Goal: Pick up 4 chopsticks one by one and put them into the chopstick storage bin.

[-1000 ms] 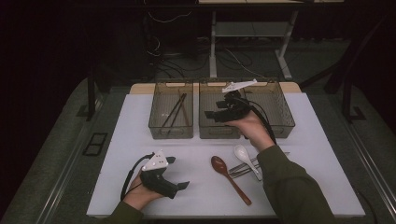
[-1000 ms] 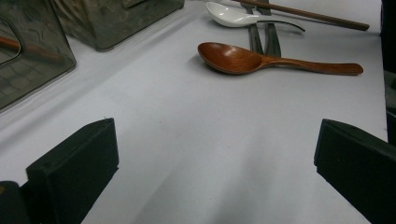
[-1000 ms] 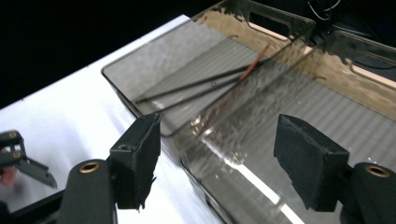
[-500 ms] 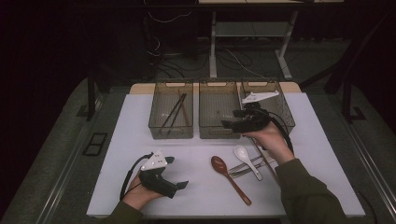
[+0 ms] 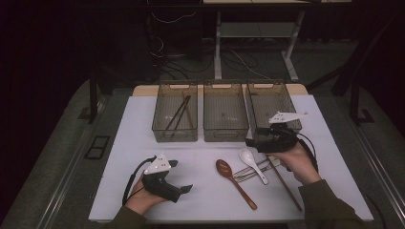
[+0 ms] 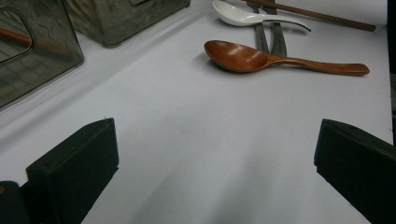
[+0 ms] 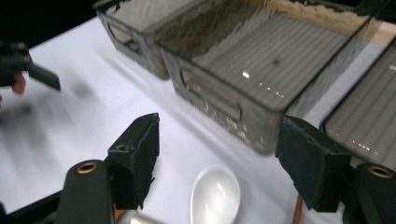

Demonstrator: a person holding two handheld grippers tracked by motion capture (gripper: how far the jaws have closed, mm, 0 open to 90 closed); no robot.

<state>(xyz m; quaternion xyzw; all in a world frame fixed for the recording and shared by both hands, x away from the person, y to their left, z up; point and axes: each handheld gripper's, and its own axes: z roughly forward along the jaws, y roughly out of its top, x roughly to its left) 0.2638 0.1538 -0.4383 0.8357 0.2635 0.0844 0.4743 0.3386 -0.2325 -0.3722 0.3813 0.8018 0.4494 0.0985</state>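
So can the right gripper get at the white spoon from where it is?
Probably yes: the right gripper hovers open just above the white spoon, whose bowl lies bare between its jaws; only the handle crosses the metal cutlery.

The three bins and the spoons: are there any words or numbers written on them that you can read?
None can be read.
The three clear bins: no label or print; the pale specks on their floors are glints.
The white spoon and the brown wooden spoon: plain, no marks.
The white table sheet: blank.
The left gripper and right gripper: no readable brand or number.
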